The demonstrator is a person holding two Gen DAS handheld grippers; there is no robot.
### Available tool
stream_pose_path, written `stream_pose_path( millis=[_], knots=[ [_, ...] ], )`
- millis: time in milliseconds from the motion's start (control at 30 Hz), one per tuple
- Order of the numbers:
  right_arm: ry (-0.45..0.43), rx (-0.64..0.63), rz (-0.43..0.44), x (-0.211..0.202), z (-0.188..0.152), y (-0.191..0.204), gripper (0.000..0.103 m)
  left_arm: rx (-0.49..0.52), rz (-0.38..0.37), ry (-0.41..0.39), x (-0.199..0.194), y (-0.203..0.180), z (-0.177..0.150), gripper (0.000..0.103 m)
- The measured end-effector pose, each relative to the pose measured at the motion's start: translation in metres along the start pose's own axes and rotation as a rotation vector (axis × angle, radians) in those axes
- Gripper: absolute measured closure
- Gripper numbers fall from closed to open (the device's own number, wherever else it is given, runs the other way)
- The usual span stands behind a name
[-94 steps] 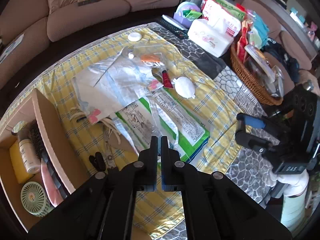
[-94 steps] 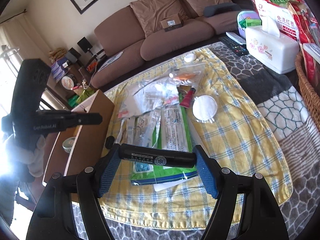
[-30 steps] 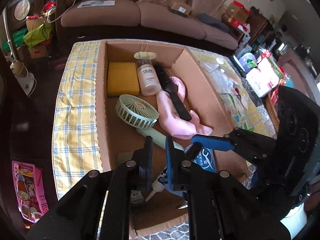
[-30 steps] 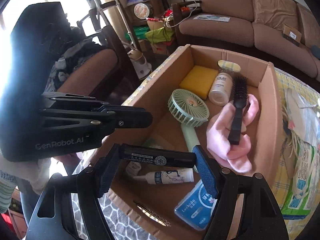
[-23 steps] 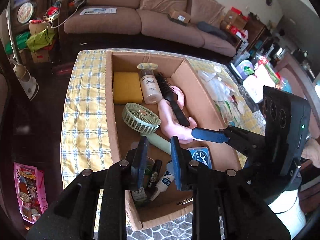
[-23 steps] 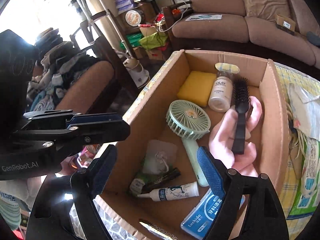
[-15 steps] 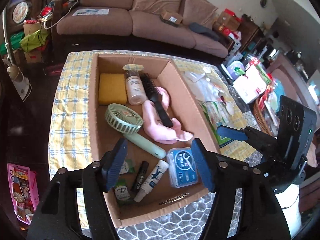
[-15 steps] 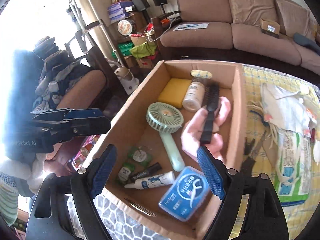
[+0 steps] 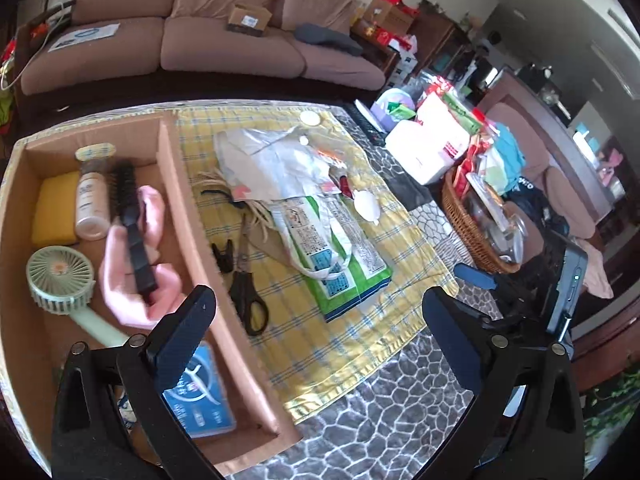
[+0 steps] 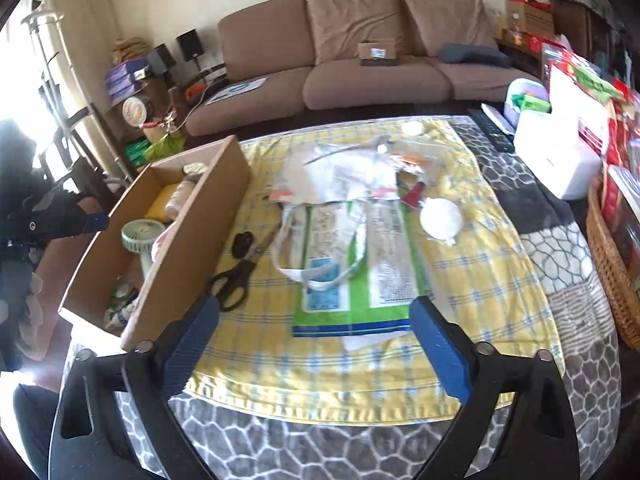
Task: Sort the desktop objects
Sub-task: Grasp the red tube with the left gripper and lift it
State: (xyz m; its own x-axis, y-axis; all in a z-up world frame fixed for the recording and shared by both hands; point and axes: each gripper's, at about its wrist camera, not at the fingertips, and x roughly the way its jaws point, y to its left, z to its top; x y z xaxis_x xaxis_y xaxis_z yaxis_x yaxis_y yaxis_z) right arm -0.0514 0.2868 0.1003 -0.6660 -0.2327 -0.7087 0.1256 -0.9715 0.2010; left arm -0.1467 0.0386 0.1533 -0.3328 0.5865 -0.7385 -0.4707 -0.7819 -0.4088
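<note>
Brown sofa cushions and stacked household clutter frame the left wrist view, where the bench (image 9: 360, 404) carries a yellow checked cloth (image 9: 320, 332) over a grey pebble-pattern cover. At the left of the cloth stands the cardboard box (image 9: 192, 216), open-topped so that sorted items drop in from above; it holds a yellow sponge (image 9: 52, 208), a lotion bottle (image 9: 92, 204), a black hairbrush (image 9: 132, 232) lying on a pink cloth (image 9: 132, 296), a green handheld fan (image 9: 60, 280) and a blue flat case (image 9: 200, 404). The left tongs (image 9: 316, 344) are opening, with nothing between the pads. Unsorted items lie on the cloth just beside the box wall: black scissors (image 9: 246, 280), long axis running away from the camera with the handle loops nearest and the blades pointing toward the sofa, and a small black clip (image 9: 223, 254) just beside the blades. A green-and-white packet (image 9: 340, 264) lies to their right. The other tool shows at the right edge. In the right wrist view, the right tongs (image 10: 316, 340) are likewise opening and empty, poised over the cloth (image 10: 460, 280). The scissors (image 10: 236, 276) lie diagonally here, loops nearest, blades angled up and right toward the packet (image 10: 340, 272); a dark oval object (image 10: 242, 244) beside them is probably the clip, though blur prevents certainty. The box (image 10: 192, 248) stands left. A white round pad (image 10: 440, 216) rests well apart.
</note>
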Motion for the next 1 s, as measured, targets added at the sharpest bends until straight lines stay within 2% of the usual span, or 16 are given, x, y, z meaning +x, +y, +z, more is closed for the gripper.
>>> stream_pose_path(
  millis=[167, 267, 400, 533, 567, 600, 733, 800, 867, 900, 933, 967, 1000],
  knots=[
    [-0.041, 0.104, -0.015, -0.001, -0.002, -0.050, 0.000, 0.055, 0.040, 0.058, 0.058, -0.034, 0.029, 0.000],
    [-0.073, 0.129, -0.030, 0.004, 0.003, -0.070, 0.000, 0.090, 0.111, 0.084, 0.098, -0.051, 0.051, 0.000],
    [-0.053, 0.135, -0.080, 0.019, 0.009, -0.089, 0.000, 0.162, 0.190, 0.132, 0.162, -0.071, 0.080, 0.000],
    [-0.050, 0.188, -0.067, 0.025, 0.001, -0.105, 0.000, 0.248, 0.269, 0.165, 0.232, -0.088, 0.095, 0.000],
    [-0.040, 0.210, -0.042, 0.027, 0.000, -0.110, 0.000, 0.258, 0.290, 0.171, 0.247, -0.090, 0.096, 0.000],
    [-0.038, 0.226, -0.016, 0.028, -0.001, -0.114, 0.000, 0.266, 0.307, 0.179, 0.262, -0.090, 0.097, 0.000],
    [-0.052, 0.243, -0.017, 0.023, 0.003, -0.123, 0.000, 0.258, 0.368, 0.190, 0.304, -0.086, 0.104, 0.004],
    [-0.057, 0.245, -0.004, 0.022, 0.004, -0.126, 0.000, 0.241, 0.381, 0.201, 0.315, -0.083, 0.106, 0.015],
    [-0.046, 0.241, -0.003, 0.023, 0.004, -0.128, 0.000, 0.237, 0.369, 0.195, 0.318, -0.082, 0.108, 0.020],
    [-0.040, 0.240, -0.002, 0.024, 0.003, -0.129, 0.000, 0.238, 0.371, 0.188, 0.316, -0.082, 0.109, 0.035],
    [-0.031, 0.244, 0.000, 0.026, 0.001, -0.130, 0.000, 0.238, 0.375, 0.182, 0.314, -0.082, 0.111, 0.045],
    [-0.022, 0.249, 0.002, 0.027, 0.000, -0.132, 0.000, 0.242, 0.387, 0.179, 0.311, -0.082, 0.111, 0.066],
    [-0.012, 0.254, 0.003, 0.029, -0.001, -0.133, 0.000, 0.247, 0.392, 0.186, 0.310, -0.082, 0.112, 0.082]
  ],
)
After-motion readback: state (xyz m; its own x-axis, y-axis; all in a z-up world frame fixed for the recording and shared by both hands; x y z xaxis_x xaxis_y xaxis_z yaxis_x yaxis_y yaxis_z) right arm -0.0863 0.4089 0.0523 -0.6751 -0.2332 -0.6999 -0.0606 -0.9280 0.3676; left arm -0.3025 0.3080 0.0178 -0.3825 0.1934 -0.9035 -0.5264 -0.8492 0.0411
